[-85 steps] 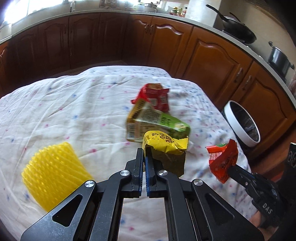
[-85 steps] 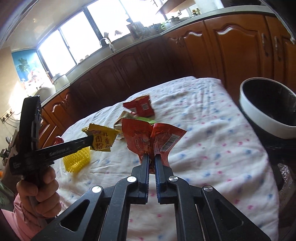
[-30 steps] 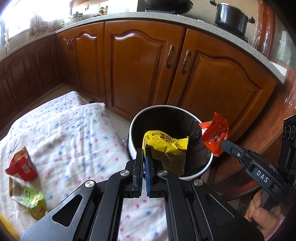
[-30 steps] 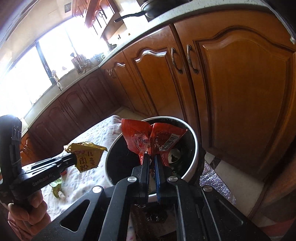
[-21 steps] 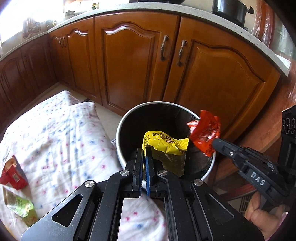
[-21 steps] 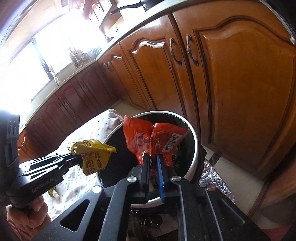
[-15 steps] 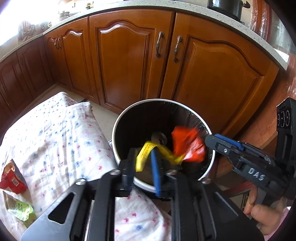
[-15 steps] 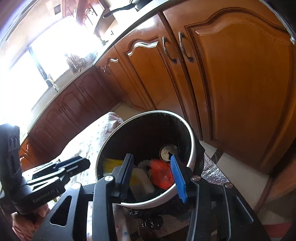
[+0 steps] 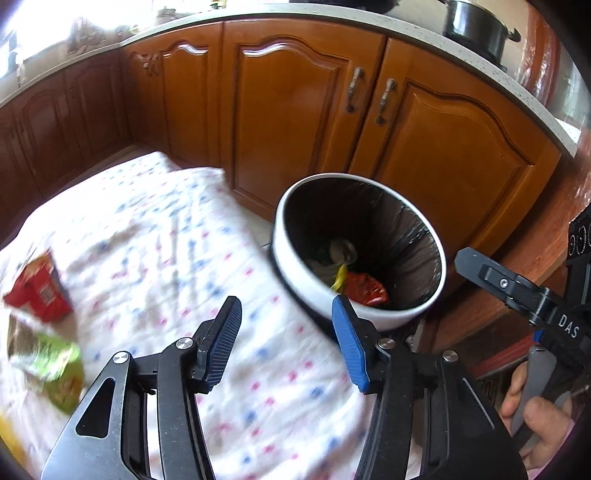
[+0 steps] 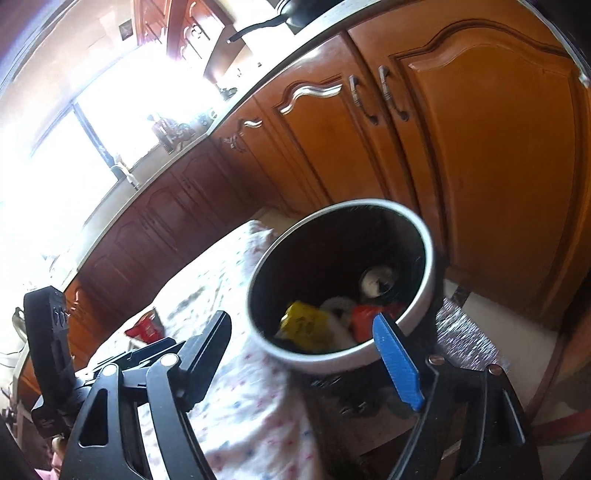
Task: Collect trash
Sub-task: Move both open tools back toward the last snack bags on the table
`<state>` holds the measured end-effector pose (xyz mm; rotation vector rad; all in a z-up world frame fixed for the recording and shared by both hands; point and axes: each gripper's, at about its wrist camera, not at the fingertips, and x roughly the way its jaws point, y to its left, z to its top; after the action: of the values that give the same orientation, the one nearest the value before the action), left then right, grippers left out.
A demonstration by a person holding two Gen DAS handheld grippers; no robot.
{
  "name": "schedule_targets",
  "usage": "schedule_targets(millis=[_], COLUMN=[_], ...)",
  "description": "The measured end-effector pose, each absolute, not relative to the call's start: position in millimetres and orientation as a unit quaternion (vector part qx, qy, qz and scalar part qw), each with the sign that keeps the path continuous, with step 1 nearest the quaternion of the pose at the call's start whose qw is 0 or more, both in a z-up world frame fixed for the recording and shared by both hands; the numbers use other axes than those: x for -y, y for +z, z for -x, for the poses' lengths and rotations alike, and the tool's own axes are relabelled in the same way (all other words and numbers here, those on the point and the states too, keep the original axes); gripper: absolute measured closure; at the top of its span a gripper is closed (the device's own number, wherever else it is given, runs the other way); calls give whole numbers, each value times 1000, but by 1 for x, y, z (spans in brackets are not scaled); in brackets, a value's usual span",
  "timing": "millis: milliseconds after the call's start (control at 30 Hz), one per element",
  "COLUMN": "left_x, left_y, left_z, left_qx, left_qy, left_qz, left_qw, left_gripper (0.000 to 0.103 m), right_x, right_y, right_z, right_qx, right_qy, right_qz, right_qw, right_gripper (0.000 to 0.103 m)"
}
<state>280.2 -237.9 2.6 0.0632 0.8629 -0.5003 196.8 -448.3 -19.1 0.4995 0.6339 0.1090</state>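
A white-rimmed trash bin (image 9: 373, 315) with a black liner stands on the floor beside the table. Inside it lie the yellow wrapper (image 10: 304, 325) and the orange-red wrapper (image 9: 365, 290). My left gripper (image 9: 286, 325) hovers over the table edge near the bin, its jaws opening with nothing between them. My right gripper (image 10: 306, 354) is near the bin's rim (image 10: 332, 363), jaws opening and empty. On the cloth-covered table (image 9: 166, 251) remain a red packet (image 9: 38, 286) and a green packet (image 9: 55, 363).
Brown wooden cabinets (image 9: 295, 122) stand close behind the bin. A black pot (image 9: 476, 31) sits on the counter above. A corner of something yellow (image 9: 9, 448) shows at the table's left edge. The person's hand (image 9: 535, 413) holds the right gripper's handle.
Both grippers let go of their wrappers, which dropped into the bin. The jaws have spread wider, and both views have shifted so the bin sits further right and more table shows.
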Motion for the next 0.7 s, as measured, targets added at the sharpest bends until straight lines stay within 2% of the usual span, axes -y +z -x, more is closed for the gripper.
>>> schedule_targets(millis=[700], left_x=[68], left_y=[-20], left_z=[-238], left_qx=[-434], left_qy=[-139], left_qz=[85], left_qw=[886], left_gripper=[48], right_x=[339], right_y=[-33], right_z=[-186], right_qx=[-344], right_qy=[128], right_qz=[-224], right_qw=[903], right_gripper=[20])
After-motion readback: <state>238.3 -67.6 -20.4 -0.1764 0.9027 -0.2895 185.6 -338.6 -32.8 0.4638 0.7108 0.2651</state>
